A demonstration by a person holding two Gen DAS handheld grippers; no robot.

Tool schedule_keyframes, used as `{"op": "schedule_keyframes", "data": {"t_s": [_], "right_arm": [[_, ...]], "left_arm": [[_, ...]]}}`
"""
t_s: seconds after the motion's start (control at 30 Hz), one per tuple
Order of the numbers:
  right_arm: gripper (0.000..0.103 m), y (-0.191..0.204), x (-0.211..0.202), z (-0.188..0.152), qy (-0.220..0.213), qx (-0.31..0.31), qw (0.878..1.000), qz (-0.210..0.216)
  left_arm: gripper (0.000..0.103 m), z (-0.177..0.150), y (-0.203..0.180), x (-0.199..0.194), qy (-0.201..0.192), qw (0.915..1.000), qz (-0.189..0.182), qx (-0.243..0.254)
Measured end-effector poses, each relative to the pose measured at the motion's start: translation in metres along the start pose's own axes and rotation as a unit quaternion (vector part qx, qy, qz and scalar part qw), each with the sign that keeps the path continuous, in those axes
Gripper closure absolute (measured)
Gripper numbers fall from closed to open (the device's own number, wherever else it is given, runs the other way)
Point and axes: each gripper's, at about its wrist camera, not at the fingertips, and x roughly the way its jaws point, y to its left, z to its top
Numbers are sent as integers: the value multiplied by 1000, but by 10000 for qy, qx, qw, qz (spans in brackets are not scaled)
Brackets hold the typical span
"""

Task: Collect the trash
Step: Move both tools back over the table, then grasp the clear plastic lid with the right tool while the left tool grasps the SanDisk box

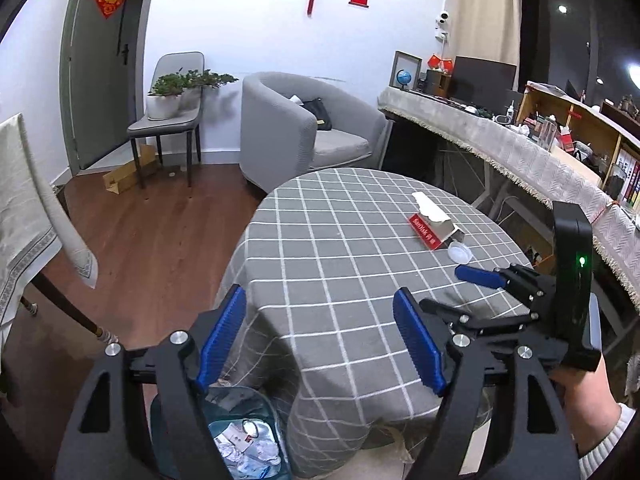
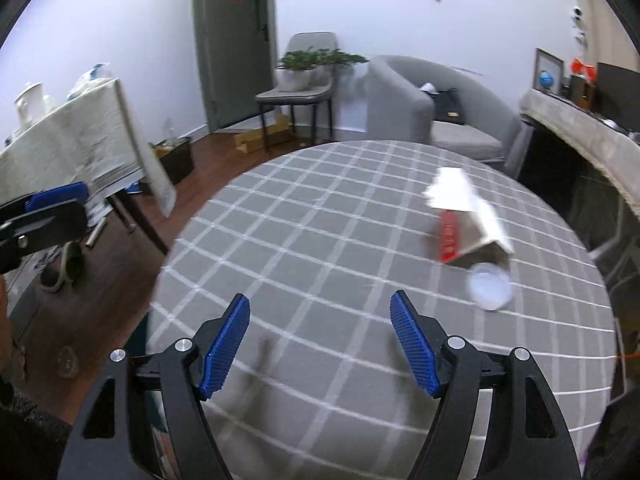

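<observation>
Left gripper (image 1: 320, 336): lower middle of its own frame, jaws apart, nothing between the blue pads, hanging over the near edge of the table (image 1: 344, 264), probably free for the next pick. Bin (image 1: 240, 440): lower left of the left view, on the floor against the cloth's drape, already holding crumpled white scraps; likely parked there so waste drops straight off the edge. Right gripper (image 2: 320, 344): lower middle of its frame, jaws likewise apart and empty, aimed across the checked cloth; judging by its heading, toward the remaining litter. Cup (image 2: 490, 286): small clear plastic one, right of centre in the right view, lying on the cloth and touching the box's near end. Box (image 2: 466, 220): flattened red-and-white carton, just beyond the cup, resting slanted on the cloth; both still uncollected. Armchair (image 1: 296, 128): far behind the table, upper middle. Views compared: only the left view shows the bin and its contents, plus the right gripper from outside at its right edge with a sleeve beneath; only the right view, blurred, shows the side table (image 2: 80, 140) at left and the left gripper's tips at the left edge
</observation>
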Motion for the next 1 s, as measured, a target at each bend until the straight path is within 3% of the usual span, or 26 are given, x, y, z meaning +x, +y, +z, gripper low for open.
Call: {"op": "schedule_keyframes", "data": {"t_s": [0.23, 0.4, 0.63, 1.0], "right_arm": [[29, -62, 3, 0, 49, 393, 9974, -610], [29, -93, 8, 6, 127, 617, 9953, -730], [30, -108, 32, 12, 578, 637, 9929, -826], [48, -112, 54, 23, 890, 441, 9934, -577]], "left_arm": [[23, 3, -17, 23, 86, 9999, -106, 85], [23, 7, -25, 40, 142, 9996, -237, 77], [24, 13, -35, 66, 256, 9979, -588, 32], [30, 29, -53, 103, 342, 9936, -1043, -273]]}}
